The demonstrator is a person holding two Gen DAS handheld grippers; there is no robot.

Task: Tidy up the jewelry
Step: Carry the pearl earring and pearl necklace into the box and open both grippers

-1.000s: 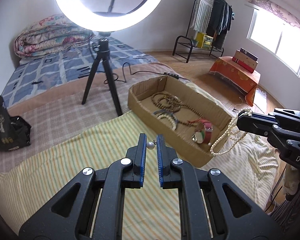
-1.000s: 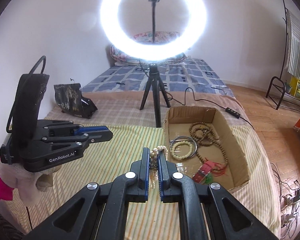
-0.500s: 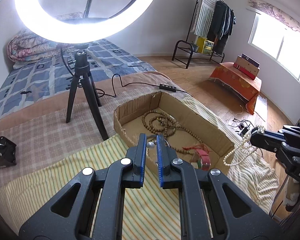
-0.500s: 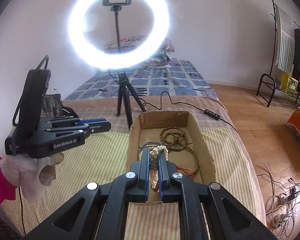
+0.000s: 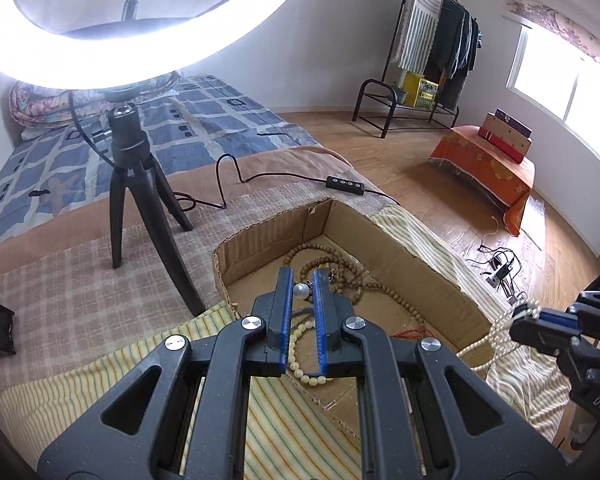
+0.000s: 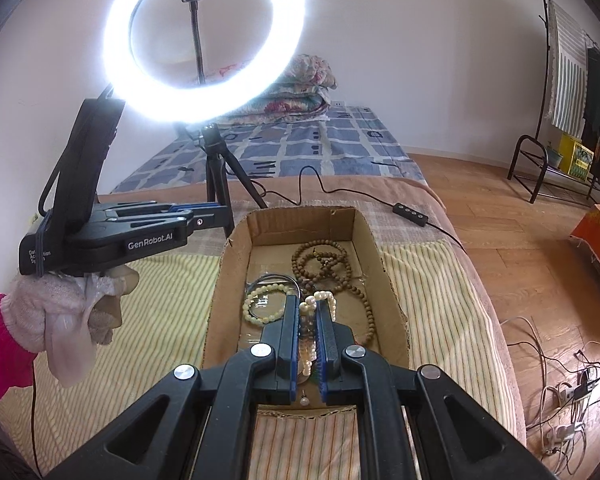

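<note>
Tongs both clamped: my left gripper (image 5: 303,291) pinches a pearl earring (image 5: 300,290), my right gripper (image 6: 308,312) a pearl necklace (image 6: 320,298), over the cardboard box (image 6: 392,304) at twelve o'clock.

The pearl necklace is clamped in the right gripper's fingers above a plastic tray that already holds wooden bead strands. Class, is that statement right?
One detail is wrong: the container is a cardboard box, not a plastic tray. The right wrist view shows the pearl necklace clamped in the right gripper above it, with wooden bead strands already inside.
</note>
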